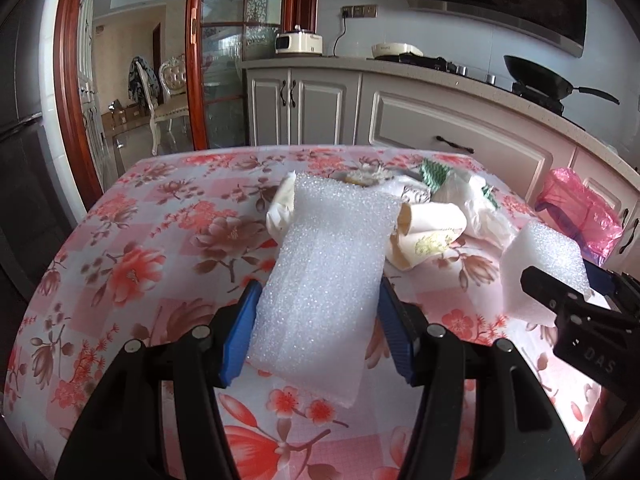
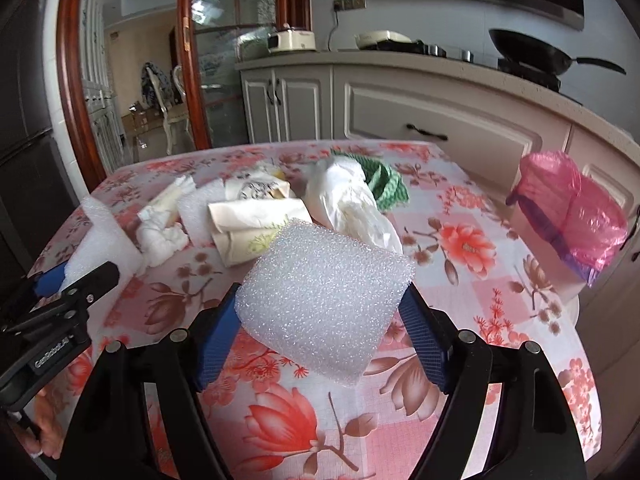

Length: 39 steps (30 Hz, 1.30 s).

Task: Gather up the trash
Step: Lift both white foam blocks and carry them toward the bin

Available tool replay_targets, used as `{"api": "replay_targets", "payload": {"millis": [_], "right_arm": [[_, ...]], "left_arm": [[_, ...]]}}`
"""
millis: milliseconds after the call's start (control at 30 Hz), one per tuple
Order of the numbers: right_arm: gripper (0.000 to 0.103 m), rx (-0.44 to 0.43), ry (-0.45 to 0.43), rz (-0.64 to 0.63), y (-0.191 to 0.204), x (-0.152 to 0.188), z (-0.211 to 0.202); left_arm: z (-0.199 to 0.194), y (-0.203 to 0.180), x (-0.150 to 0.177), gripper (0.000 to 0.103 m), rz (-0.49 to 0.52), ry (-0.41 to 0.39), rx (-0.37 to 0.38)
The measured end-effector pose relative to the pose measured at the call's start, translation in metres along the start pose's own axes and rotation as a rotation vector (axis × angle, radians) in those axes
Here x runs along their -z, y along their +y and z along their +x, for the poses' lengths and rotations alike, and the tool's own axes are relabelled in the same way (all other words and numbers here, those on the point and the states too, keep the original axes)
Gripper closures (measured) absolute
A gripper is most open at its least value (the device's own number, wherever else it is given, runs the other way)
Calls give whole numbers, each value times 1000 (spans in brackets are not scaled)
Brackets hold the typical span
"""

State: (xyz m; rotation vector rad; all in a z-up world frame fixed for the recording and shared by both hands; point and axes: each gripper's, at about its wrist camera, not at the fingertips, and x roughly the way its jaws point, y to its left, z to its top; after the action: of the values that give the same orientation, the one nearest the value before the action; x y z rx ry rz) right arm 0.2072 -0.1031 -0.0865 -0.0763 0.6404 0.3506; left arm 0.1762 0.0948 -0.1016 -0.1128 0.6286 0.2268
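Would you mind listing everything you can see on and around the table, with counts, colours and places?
Foam pieces: 2, white; a long one in the left gripper, a squarer one in the right gripper.
Paper cups: 2 crushed, cream, printed, mid-table.
Tissue wad: 1, white, left of the cups.
Plastic bag: 1, white, right of the cups.
Green cloth: 1, behind the plastic bag.
Bin: 1, pink liner, off the table's right edge.
Tablecloth: 1, pink floral.
Wok: 1, black, on the stove.
Left gripper: black, blue pads.
Right gripper: same.
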Motion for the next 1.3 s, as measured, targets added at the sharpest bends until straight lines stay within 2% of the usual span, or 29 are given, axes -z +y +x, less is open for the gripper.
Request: {"api": "replay_targets", "payload": {"millis": [267, 400, 667, 967, 1300], "right_arm": [[29, 3, -151, 2, -13, -3, -51], [29, 18, -228, 0, -20, -4, -81], [29, 37, -305, 3, -34, 3, -121], [29, 60, -363, 38, -55, 11, -150], [29, 89, -402, 88, -82, 12, -165]], "left_arm": [[-37, -12, -6, 47, 21, -95, 9], [-67, -26, -8, 47, 47, -188, 24], [-114, -52, -10, 47, 91, -325, 61], [-139, -77, -10, 47, 134, -377, 97], [-143, -103, -13, 46, 175, -371, 129]]}}
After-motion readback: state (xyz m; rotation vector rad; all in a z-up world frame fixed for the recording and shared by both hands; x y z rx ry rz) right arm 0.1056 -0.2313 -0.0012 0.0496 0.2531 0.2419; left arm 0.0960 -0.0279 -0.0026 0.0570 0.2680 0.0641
